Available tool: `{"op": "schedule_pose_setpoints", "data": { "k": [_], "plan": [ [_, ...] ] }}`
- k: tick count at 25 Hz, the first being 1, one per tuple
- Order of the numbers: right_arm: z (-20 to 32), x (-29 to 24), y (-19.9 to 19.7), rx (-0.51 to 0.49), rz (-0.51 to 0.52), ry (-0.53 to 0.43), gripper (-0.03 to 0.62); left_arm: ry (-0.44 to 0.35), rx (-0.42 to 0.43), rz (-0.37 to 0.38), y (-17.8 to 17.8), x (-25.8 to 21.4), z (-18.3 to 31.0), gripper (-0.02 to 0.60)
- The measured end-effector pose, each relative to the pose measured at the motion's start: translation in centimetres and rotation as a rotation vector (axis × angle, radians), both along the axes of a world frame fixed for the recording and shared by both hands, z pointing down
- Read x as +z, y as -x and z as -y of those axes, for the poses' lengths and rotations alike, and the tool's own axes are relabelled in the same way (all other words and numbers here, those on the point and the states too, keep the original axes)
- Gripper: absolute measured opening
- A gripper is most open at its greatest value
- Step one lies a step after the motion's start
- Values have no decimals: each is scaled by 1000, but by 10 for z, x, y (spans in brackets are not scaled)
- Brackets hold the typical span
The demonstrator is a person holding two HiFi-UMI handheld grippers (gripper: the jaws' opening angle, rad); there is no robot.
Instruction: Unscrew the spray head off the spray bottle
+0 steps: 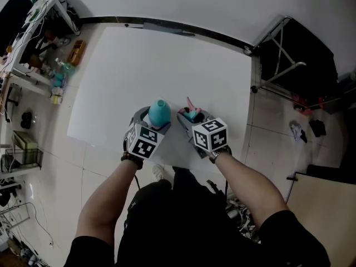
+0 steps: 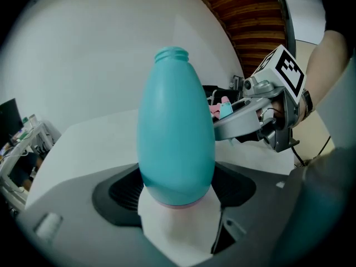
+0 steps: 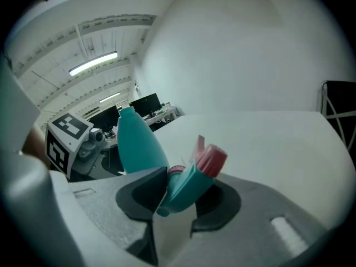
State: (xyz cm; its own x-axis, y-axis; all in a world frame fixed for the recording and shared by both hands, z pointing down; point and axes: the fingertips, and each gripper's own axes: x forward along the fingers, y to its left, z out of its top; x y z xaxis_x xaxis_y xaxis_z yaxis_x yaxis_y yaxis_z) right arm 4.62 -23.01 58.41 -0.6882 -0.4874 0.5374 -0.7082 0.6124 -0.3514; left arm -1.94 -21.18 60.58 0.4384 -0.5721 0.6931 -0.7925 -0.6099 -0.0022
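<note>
A teal spray bottle (image 1: 159, 113) (image 2: 176, 132) (image 3: 139, 142) with a bare threaded neck stands upright in my left gripper (image 1: 149, 117) (image 2: 177, 196), whose jaws are shut on its base. The spray head (image 1: 192, 114) (image 3: 192, 177) (image 2: 221, 108), teal with a pink nozzle and pink collar, is off the bottle and sits tilted between the jaws of my right gripper (image 1: 191, 117) (image 3: 181, 196), which is shut on it. Both grippers hover side by side over the near edge of the white table (image 1: 161, 71).
A cluttered shelf rack (image 1: 39, 43) stands to the left of the table. A black folding frame (image 1: 289, 54) stands at the right, with small items on the tiled floor beside it. The person's legs and cables are below the table's near edge.
</note>
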Motion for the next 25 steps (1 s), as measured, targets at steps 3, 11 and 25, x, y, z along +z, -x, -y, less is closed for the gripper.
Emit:
{"op": "schedule_pose_setpoints", "data": {
  "k": [3,11,25],
  "plan": [
    [2,6,1,-1,1,12,121,-4,-1,-13,-2,2,2,410],
    [1,17,4,-24,-17,31,121,-14,11,-32,-6,7,3,410],
    [-2,27,5,-64,-118,-9,199,-23,28,-36,-9,15,-1,414]
  ]
}}
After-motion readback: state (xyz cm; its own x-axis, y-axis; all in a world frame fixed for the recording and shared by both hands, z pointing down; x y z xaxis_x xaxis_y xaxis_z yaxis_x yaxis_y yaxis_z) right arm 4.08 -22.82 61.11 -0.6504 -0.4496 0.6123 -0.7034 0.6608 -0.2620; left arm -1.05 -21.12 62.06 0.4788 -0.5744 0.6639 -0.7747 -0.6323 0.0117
